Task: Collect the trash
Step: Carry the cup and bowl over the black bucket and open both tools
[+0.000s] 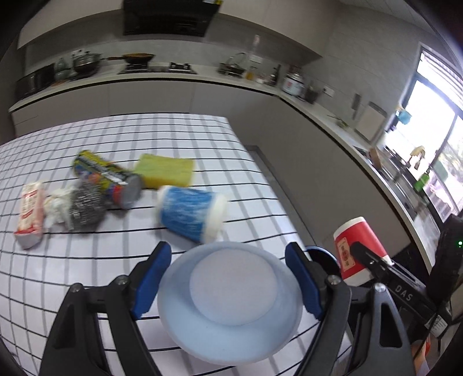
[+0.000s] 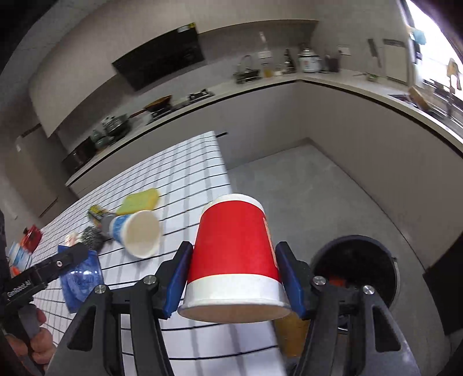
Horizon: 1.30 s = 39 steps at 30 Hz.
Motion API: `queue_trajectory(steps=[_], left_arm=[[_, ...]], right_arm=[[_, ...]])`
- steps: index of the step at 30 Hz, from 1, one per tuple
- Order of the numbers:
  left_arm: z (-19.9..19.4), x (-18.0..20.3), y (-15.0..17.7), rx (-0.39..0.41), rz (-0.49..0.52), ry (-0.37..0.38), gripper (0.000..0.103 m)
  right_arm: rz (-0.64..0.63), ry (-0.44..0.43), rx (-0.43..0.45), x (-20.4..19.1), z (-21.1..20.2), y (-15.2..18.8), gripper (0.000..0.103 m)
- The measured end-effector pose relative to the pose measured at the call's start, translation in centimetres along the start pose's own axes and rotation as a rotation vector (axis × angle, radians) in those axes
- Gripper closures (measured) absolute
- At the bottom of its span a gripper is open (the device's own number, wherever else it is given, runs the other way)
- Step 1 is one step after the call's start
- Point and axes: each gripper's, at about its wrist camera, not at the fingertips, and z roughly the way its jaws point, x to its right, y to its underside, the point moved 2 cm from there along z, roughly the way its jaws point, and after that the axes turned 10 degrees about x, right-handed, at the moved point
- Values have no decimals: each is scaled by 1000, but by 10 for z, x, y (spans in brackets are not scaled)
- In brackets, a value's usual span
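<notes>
Red cup (image 2: 235, 254) clamped in right gripper (image 2: 234, 277) near bin (image 2: 358, 269); left gripper (image 1: 228, 277), "DAS" lettering, holds blue bowl (image 1: 228, 306) beside it.

Grid-patterned tablecloth (image 1: 86, 289) on table. Behind: long counter (image 1: 202, 76) bearing wok (image 1: 138, 57), lidded pot (image 1: 86, 62), gas hob (image 1: 162, 68), rice cooker (image 1: 293, 82). Range hood (image 1: 167, 17) above hob. Bright window (image 1: 428, 138) right. Grey floor (image 2: 303, 185).
</notes>
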Motion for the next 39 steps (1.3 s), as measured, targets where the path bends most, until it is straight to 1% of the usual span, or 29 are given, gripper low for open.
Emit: queue_trajectory(steps=[5,8,10,13,15,18,22,24,27,29,30,33,39], left_arm=[[31,70,4,-33,49,63,21],[63,117,14,-71,59,71,21],[86,144,23,-115,50,81,21],[120,180,40,-172,57,65,21],[138,197,51,-206,51,47,21],[164,219,67,-239,58,7,21],[192,233,88,-301,47,-30,21],[204,238,97,-332,42,-45,20],[217,237,111,-376,19,-100,19],[223,236,116,-405,9,-129,19],[225,236,118,-416,-1,-142,19],[220,239,114,-409,5,-151,18],[192,244,83,-352,7,-128,18]], right_arm=[[44,78,-13,78,-3,1,42],[40,102,-47,128,6,3,42],[27,101,-93,162,18,9,42],[-3,99,-154,199,36,18,42],[0,85,-194,220,50,24,42],[-7,74,-231,245,63,30,42],[-18,58,-277,274,79,36,40],[-22,58,-294,280,84,42,39],[-31,55,-319,290,93,52,37],[-42,64,-335,295,99,56,31],[-44,70,-335,298,100,57,30],[-38,74,-327,303,101,55,26],[-3,79,-288,306,88,35,26]])
